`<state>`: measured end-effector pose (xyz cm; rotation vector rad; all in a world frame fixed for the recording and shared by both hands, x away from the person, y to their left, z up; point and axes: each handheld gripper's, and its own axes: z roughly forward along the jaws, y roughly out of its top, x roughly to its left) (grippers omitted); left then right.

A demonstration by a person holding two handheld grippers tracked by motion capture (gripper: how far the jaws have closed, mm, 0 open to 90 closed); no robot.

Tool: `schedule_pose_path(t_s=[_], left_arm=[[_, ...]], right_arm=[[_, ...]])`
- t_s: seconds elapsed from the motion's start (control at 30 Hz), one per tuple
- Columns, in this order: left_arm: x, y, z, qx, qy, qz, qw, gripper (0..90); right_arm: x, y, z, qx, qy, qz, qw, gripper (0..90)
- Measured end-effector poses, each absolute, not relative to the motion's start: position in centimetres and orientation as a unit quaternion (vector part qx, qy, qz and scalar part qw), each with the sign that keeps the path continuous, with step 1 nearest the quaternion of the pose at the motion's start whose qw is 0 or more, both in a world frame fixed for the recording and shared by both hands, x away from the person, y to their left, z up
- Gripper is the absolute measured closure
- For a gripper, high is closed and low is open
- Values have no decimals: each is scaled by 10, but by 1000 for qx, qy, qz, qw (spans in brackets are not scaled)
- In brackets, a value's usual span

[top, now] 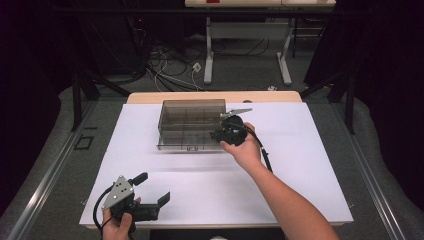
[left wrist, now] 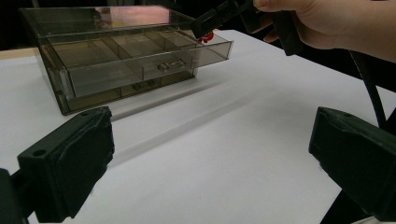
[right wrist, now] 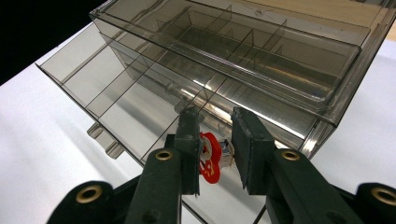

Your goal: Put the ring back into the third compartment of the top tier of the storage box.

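Note:
A smoky clear plastic drawer box (top: 192,117) (left wrist: 116,28) (right wrist: 261,51) stands at the far middle of the white table. Its top drawer (top: 186,144) (left wrist: 140,65) (right wrist: 121,98), split into compartments, is pulled out toward me. My right gripper (top: 216,135) (left wrist: 204,29) (right wrist: 215,116) hovers over the drawer's right end. Its jaws are shut on a small red object (right wrist: 210,156) (left wrist: 205,36) with a silvery part. At the near left edge of the table, my left gripper (top: 152,189) (left wrist: 210,154) stands open and holds nothing.
White paper (top: 280,190) covers the tabletop, with a wooden edge (top: 215,96) at the far side. A lower drawer (left wrist: 140,86) in the box stays closed. A cable (top: 265,157) trails from the right gripper. Table legs and cables (top: 175,70) lie on the floor beyond.

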<state>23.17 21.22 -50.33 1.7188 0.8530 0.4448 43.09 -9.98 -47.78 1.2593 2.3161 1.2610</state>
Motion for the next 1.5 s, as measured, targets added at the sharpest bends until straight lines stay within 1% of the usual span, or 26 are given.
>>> schedule_pose_path(t_s=[0.47,0.5,0.53,0.77,1.03,1.1,1.17,1.2,1.27,1.3,1.37,1.5], left_arm=[[232,212,-503,727,361,188,553,2],[232,212,-503,727,361,188,553,2],[232,212,-504,727,361,188,553,3],[233,213,-504,727,362,188,553,2],[232,212,-504,727,363,188,552,3],[232,212,-504,727,362,188,552,3],[232,213,-504,727,363,187,552,2],[232,213,-504,727,363,187,553,3],[232,212,-504,727,363,188,552,3],[232,212,-504,728,362,188,552,2],[232,212,-504,728,361,187,552,2],[232,212,-504,728,362,188,551,2]], right_arm=[[431,-99,-478,425,787,435,106,716],[431,-99,-478,425,787,434,106,705],[431,-99,-478,424,786,437,104,648],[430,-99,-477,421,783,447,100,607],[428,-102,-473,408,781,461,105,545],[427,-102,-472,402,780,468,108,520],[426,-103,-471,396,778,474,113,476],[426,-103,-471,397,776,478,107,458],[425,-103,-470,395,776,480,106,440],[423,-103,-467,394,776,479,115,424],[422,-103,-467,391,773,485,118,423],[419,-104,-463,389,770,489,127,369]])
